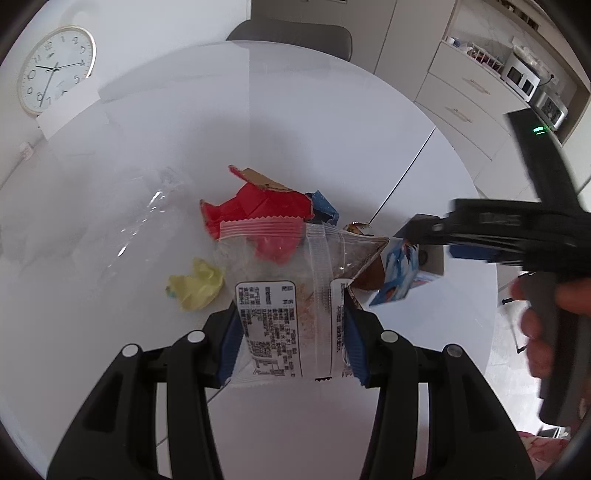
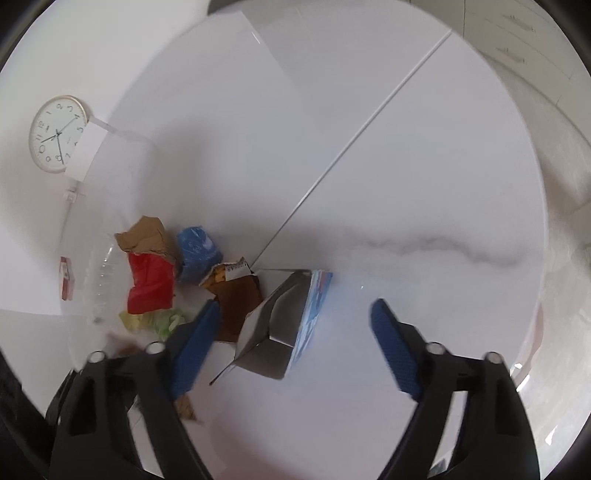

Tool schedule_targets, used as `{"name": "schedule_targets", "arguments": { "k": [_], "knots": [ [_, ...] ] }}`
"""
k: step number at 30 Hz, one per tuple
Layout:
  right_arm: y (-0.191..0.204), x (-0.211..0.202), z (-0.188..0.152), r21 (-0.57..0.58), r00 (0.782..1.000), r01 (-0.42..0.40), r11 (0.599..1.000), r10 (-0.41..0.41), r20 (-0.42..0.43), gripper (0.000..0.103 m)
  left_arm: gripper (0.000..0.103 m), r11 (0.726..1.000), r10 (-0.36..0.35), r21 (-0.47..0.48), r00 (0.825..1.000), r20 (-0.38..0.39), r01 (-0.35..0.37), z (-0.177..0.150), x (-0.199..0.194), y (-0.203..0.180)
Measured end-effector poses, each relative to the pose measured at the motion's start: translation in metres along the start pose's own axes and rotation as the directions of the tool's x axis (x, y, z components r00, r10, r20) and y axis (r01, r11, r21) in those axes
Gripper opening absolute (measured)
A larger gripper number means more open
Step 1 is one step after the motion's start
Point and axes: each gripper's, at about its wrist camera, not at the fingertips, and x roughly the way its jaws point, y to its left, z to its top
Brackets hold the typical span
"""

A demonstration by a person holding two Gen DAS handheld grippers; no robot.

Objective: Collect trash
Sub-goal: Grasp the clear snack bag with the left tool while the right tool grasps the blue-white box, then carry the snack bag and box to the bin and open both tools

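My left gripper [image 1: 291,314] is shut on a clear plastic snack wrapper [image 1: 291,295] with a white label, held above the white table. Beyond it lie red torn cardboard [image 1: 258,210], a blue scrap [image 1: 325,206], a crumpled yellow paper [image 1: 195,284] and a clear plastic bag [image 1: 147,221]. My right gripper [image 2: 291,314] is open around an open blue-and-white carton [image 2: 288,328] lying on the table; the carton also shows in the left wrist view [image 1: 402,273]. The right view also shows a brown wrapper [image 2: 236,299], red cardboard [image 2: 151,284], a blue crumpled scrap [image 2: 197,251] and yellow-green paper [image 2: 155,321].
The round white table [image 2: 424,177] has a seam [image 2: 351,144] running across it. A wall clock [image 1: 55,70] leans at the far left. A grey chair back [image 1: 291,35] stands behind the table. Kitchen cabinets with appliances [image 1: 517,70] are at right.
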Motion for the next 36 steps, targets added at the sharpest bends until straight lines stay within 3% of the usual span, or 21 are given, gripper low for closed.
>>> {"name": "schedule_targets", "arguments": {
  "k": [5, 9, 14, 21, 28, 34, 36],
  "knots": [
    [-0.001, 0.006, -0.007, -0.005, 0.997, -0.067, 0.998, 0.067, -0.023, 0.041, 0.047, 1.000, -0.001, 0.005, 1.000, 0.015, 0.001, -0.004, -0.016, -0.009],
    [-0.006, -0.003, -0.011, -0.024, 0.994, -0.112, 0.993, 0.111, -0.021, 0.024, 0.047, 1.000, -0.007, 0.026, 1.000, 0.019, 0.007, -0.006, -0.023, -0.019],
    [-0.028, -0.017, -0.021, -0.003, 0.983, -0.184, 0.983, 0.184, -0.005, 0.022, 0.047, 0.998, -0.011, 0.057, 1.000, 0.027, 0.009, -0.008, -0.030, -0.038],
    [-0.071, -0.060, -0.043, -0.016, 0.975, -0.214, 0.977, 0.215, 0.051, 0.022, 0.047, 0.995, -0.037, 0.098, 0.999, 0.022, 0.035, -0.006, -0.038, -0.072],
    [-0.139, -0.112, -0.083, -0.007, 0.987, -0.081, 0.997, 0.081, 0.138, 0.022, 0.047, 0.983, -0.085, 0.163, 0.996, -0.001, 0.084, -0.007, -0.034, -0.119],
    [-0.205, -0.111, -0.104, 0.055, 0.991, 0.043, 0.998, -0.049, 0.126, 0.023, 0.047, 0.967, -0.120, 0.226, 0.993, -0.018, 0.121, -0.006, -0.029, -0.165],
    [-0.221, -0.100, -0.108, 0.060, 0.990, 0.085, 0.995, -0.091, 0.104, 0.036, 0.047, 0.959, -0.126, 0.252, 0.992, -0.025, 0.128, -0.007, -0.027, -0.180]
  ]
}}
